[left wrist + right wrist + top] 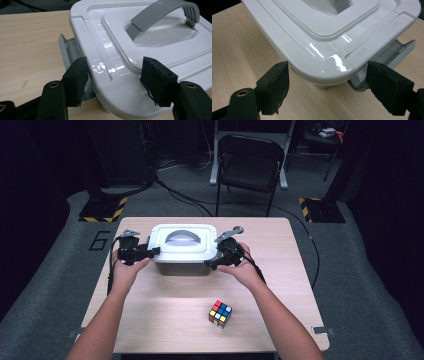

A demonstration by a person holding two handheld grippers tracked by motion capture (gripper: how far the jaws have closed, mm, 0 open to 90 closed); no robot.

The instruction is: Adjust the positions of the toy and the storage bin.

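Item: white plastic storage box [182, 255] with a white lid [184, 240] and a grey arched carry handle [181, 236], which stood at the middle of the far half of the light wooden table [150, 315]. Lid was seated on the box. A grey side latch [68, 48] at the box's left end stood swung outward from the lid edge; the matching grey latch [387, 56] at the right end likewise hung open.

Left gripper [145, 252]: held at the box's left end, jaws spread apart, one pad [75, 80] beside the latch and lid rim, the other over the lid's top; nothing clamped. Right gripper [216, 261]: held at the box's near right corner, jaws wide apart on either side of that corner, nothing clamped.

Other: multicoloured puzzle cube [220, 314] sat on the near part of the table, well apart from the box. A black folding chair [248, 165] stood on the grey floor beyond the table.
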